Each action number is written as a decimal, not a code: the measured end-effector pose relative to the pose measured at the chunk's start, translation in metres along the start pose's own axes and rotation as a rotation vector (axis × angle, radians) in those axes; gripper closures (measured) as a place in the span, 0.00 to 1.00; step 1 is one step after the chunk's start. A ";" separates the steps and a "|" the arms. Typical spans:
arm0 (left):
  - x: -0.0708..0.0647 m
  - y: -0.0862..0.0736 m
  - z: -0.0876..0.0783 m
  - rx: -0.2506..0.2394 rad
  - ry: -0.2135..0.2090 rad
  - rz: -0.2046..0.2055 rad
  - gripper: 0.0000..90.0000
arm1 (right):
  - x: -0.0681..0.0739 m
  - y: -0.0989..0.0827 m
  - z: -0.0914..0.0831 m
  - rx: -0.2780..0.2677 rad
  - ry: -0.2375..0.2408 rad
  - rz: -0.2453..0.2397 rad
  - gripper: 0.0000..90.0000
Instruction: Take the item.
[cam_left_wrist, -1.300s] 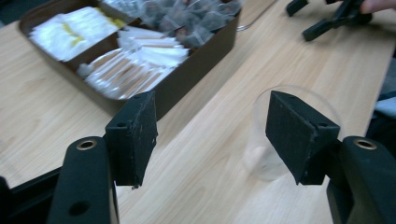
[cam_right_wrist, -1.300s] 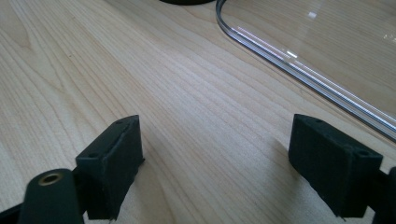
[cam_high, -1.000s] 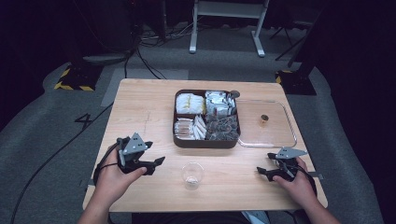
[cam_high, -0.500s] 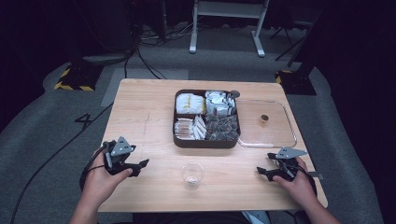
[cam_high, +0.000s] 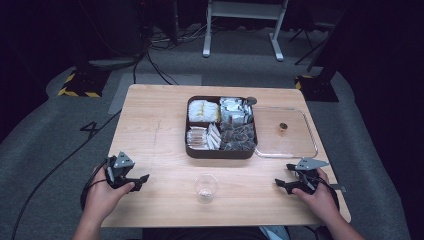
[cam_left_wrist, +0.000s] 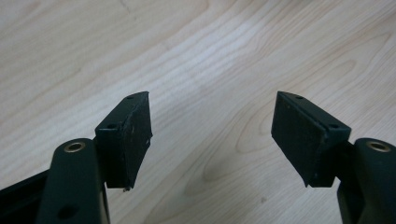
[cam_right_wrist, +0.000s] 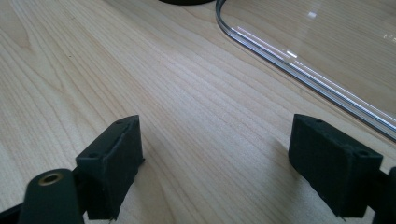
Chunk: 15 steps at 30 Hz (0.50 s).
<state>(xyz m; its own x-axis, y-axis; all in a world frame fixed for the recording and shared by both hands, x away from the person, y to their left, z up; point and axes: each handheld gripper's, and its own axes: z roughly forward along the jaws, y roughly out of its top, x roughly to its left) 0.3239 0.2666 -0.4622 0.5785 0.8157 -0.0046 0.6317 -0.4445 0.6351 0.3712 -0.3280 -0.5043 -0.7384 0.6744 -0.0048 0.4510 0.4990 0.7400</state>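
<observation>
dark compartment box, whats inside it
The dark compartment box has four sections holding packets: pale yellow ones far left, silvery ones far right, white sachets near left, dark ones near right. Whatever lies beneath the top packets is covered.

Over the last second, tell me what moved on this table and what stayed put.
The left gripper drew back toward the person and out to the table's left edge, jaws open and empty. The right gripper, also open, stayed at the near right corner. The compartment tray, clear lid and small cup did not move.
</observation>
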 end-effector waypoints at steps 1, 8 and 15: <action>0.001 -0.003 0.001 0.006 0.000 0.000 0.33 | 0.000 0.000 0.000 0.000 0.000 0.000 0.20; 0.009 -0.017 0.010 0.023 -0.005 -0.027 0.32 | 0.000 0.000 0.000 0.000 0.000 0.000 0.20; 0.017 -0.025 0.022 0.025 0.004 -0.021 0.25 | 0.000 0.000 0.000 0.000 0.000 0.000 0.20</action>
<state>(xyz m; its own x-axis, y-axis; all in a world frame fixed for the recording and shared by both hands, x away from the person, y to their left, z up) 0.3292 0.2835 -0.4946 0.5630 0.8263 -0.0150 0.6565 -0.4361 0.6155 0.3712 -0.3280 -0.5043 -0.7385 0.6742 -0.0052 0.4506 0.4993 0.7400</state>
